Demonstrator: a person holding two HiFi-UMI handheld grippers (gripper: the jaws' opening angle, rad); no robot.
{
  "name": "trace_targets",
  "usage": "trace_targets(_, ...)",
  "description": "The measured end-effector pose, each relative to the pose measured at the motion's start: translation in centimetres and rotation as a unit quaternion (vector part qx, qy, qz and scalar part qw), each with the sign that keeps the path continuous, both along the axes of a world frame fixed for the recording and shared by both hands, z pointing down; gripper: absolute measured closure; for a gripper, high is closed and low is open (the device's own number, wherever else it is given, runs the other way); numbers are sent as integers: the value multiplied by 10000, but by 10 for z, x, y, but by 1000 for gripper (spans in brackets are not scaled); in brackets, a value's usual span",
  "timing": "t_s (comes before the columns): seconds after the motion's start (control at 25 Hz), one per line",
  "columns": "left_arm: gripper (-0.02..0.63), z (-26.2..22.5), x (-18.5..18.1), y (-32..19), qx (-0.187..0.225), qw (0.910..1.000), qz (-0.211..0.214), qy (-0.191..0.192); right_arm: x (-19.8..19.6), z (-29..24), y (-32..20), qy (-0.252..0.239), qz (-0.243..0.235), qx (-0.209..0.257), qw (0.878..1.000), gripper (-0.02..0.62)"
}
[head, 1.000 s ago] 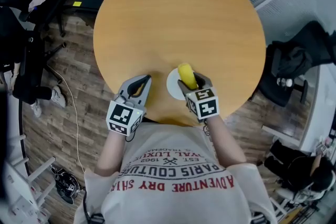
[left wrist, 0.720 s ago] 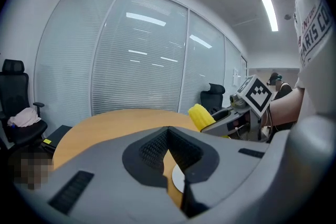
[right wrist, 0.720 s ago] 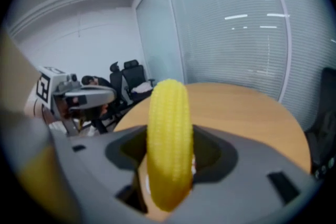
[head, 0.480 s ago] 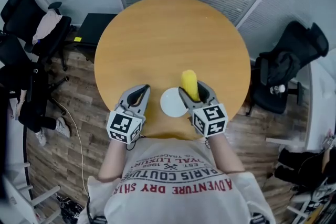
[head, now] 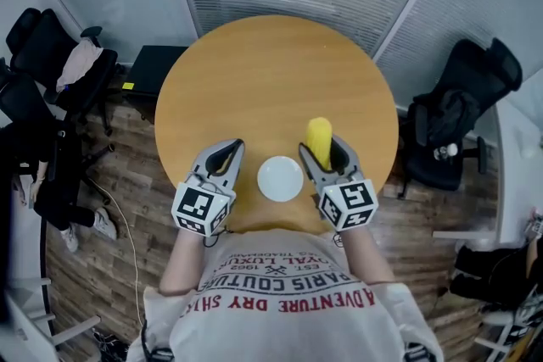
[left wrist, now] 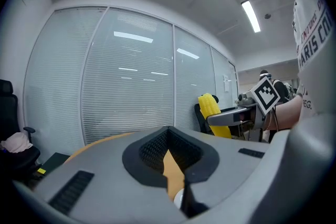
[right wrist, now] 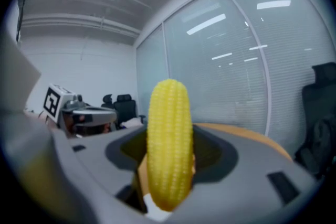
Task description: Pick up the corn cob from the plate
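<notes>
My right gripper point(head: 324, 152) is shut on a yellow corn cob point(head: 319, 139), held up off the round wooden table point(head: 254, 80), to the right of the white plate point(head: 280, 179). In the right gripper view the corn cob point(right wrist: 169, 149) stands upright between the jaws. The plate lies bare near the table's front edge, between both grippers. My left gripper point(head: 226, 155) hovers left of the plate, shut with nothing in it. The left gripper view shows the corn cob point(left wrist: 212, 113) and the right gripper off to the right.
Black office chairs stand around the table: one at the right point(head: 458, 119), others at the left point(head: 51, 64). A black case point(head: 157, 64) lies on the wood floor behind the table's left side. Glass walls with blinds close off the back.
The right gripper has lifted the corn cob off the plate and moved it right, leaving the plate bare. The head camera has risen. The left gripper has stayed about where it was.
</notes>
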State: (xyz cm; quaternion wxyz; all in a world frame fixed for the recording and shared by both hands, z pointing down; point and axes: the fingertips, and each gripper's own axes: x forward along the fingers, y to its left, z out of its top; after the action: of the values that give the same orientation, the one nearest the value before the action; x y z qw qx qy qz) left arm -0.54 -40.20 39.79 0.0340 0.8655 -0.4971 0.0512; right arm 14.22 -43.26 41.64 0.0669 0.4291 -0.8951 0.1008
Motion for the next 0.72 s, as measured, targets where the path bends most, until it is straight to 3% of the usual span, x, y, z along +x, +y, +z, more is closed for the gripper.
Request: trace_targets(0.72, 574, -5, -10, 1, 52, 9999, -123, -97, -5, 0, 5, -17, -17, 14, 10000, 329)
